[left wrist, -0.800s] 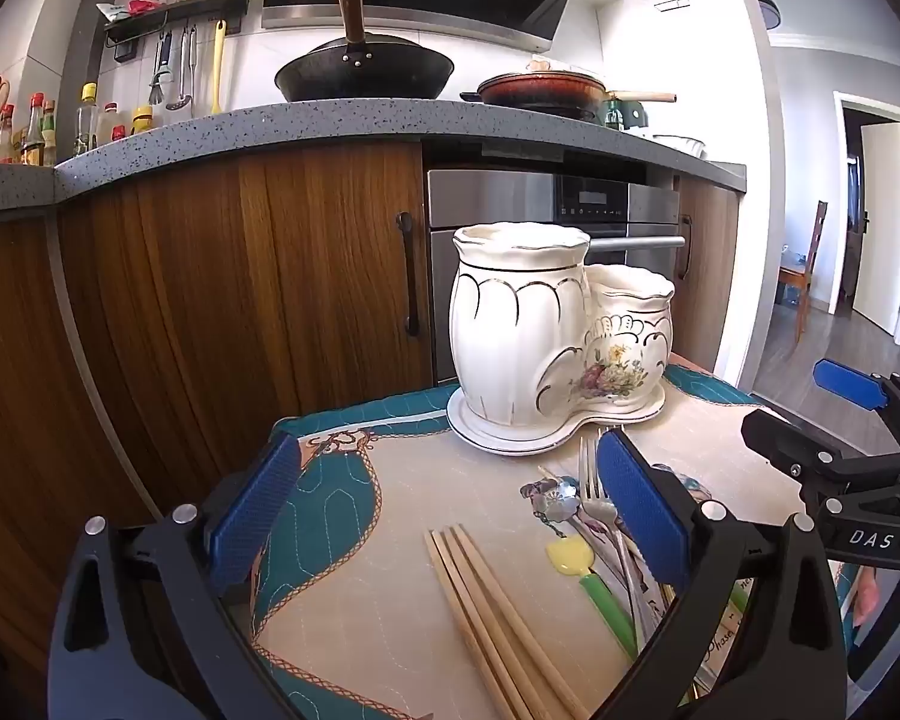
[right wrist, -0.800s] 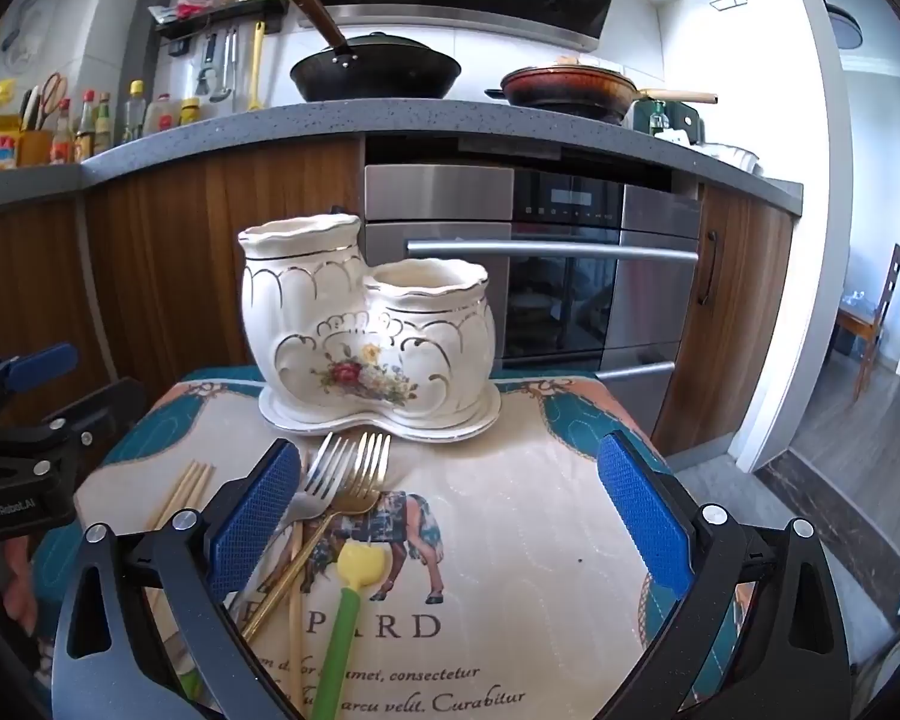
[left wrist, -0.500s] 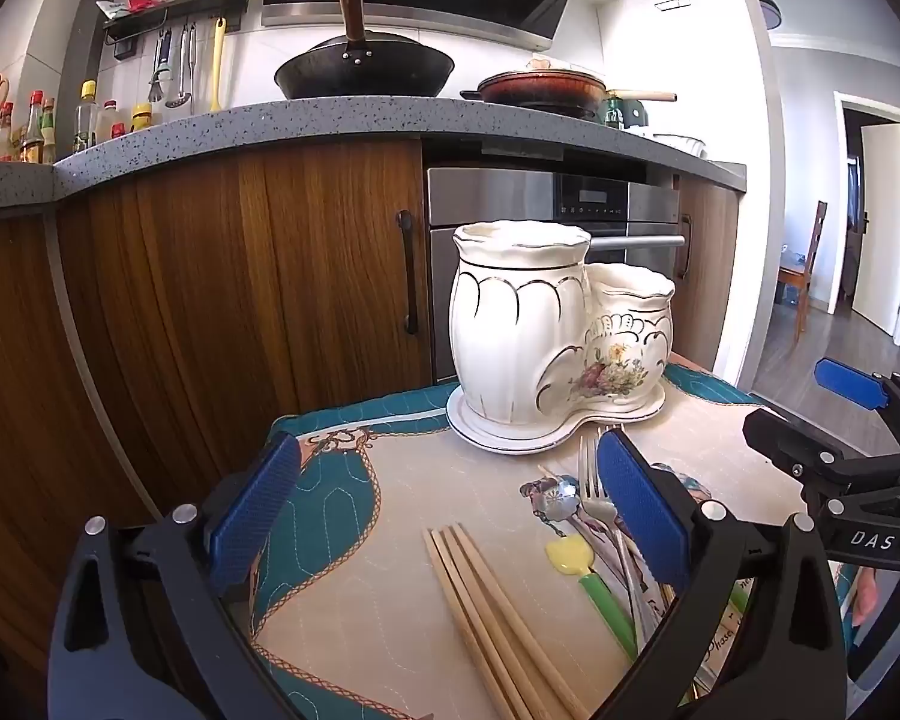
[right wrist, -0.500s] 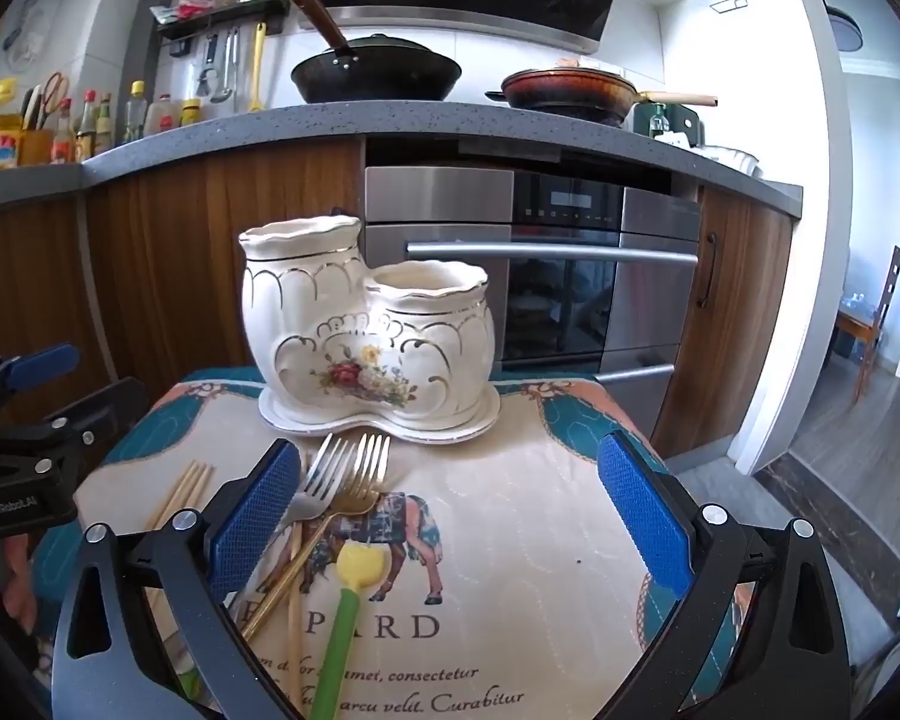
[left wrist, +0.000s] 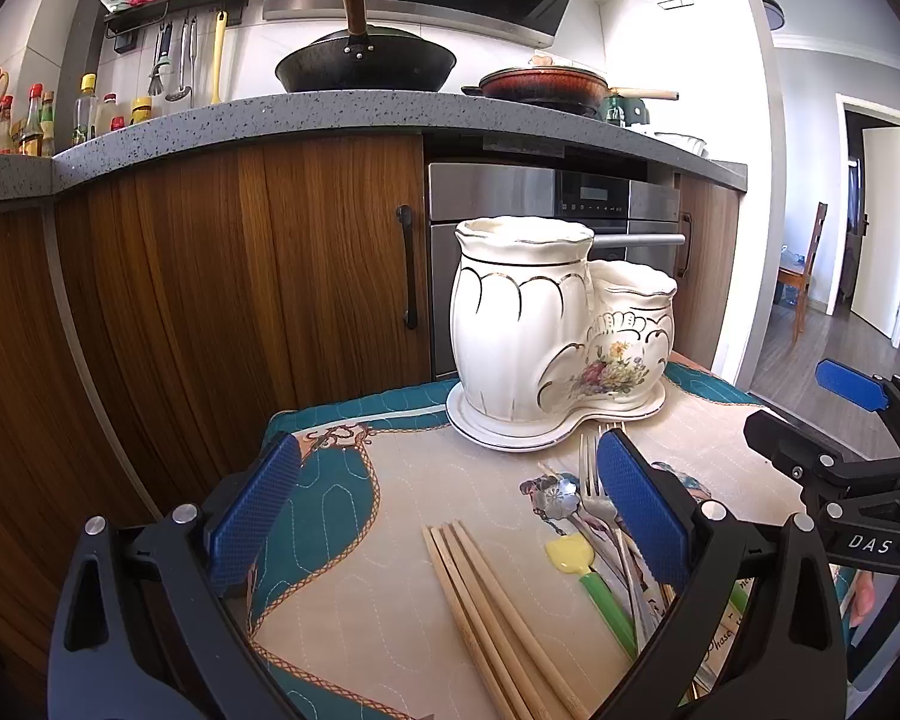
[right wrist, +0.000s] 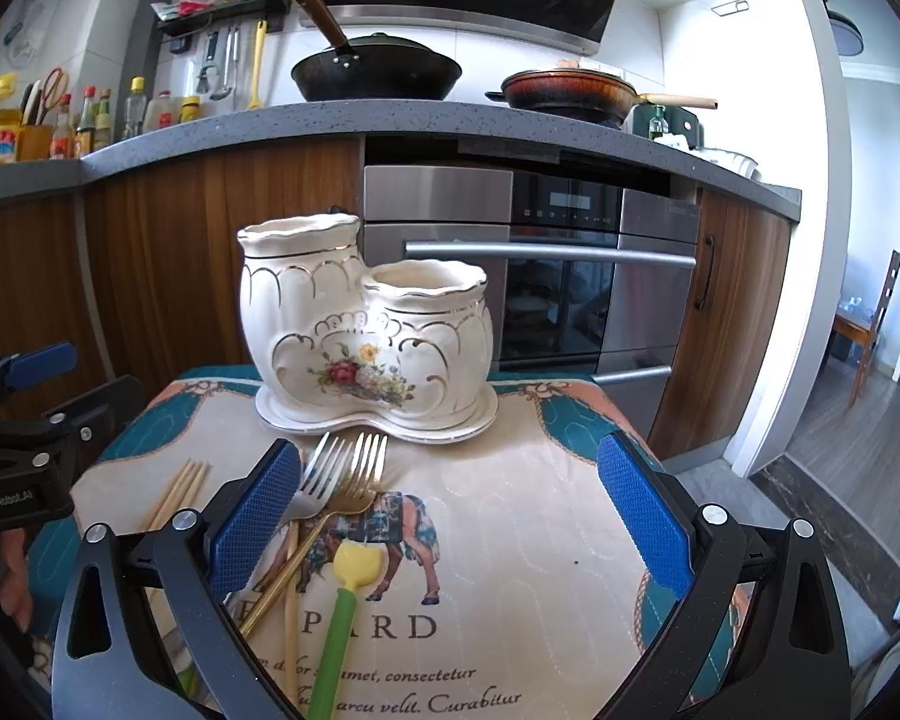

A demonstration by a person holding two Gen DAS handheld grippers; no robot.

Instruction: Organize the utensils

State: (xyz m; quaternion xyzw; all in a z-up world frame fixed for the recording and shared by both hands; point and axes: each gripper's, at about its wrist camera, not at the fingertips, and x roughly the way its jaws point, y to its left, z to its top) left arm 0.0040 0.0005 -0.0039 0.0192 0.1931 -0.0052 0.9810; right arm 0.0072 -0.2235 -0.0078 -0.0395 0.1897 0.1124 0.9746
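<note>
Sorting has not begun: both cups of the holder (right wrist: 366,330) look empty, while forks (right wrist: 345,468), chopsticks (left wrist: 498,612) and a green-handled spoon (right wrist: 342,600) lie on the desk (right wrist: 510,540), lower centre. Left gripper (left wrist: 450,510) and right gripper (right wrist: 450,510) hover spread wide, pinching nothing.

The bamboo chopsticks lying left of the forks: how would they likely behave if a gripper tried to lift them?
The chopsticks look thin, stiff and probably light. They lie flat on the quilted mat, so pads may struggle to get under them. Packed side by side, they would likely roll or scatter if only some are pinched.
</note>
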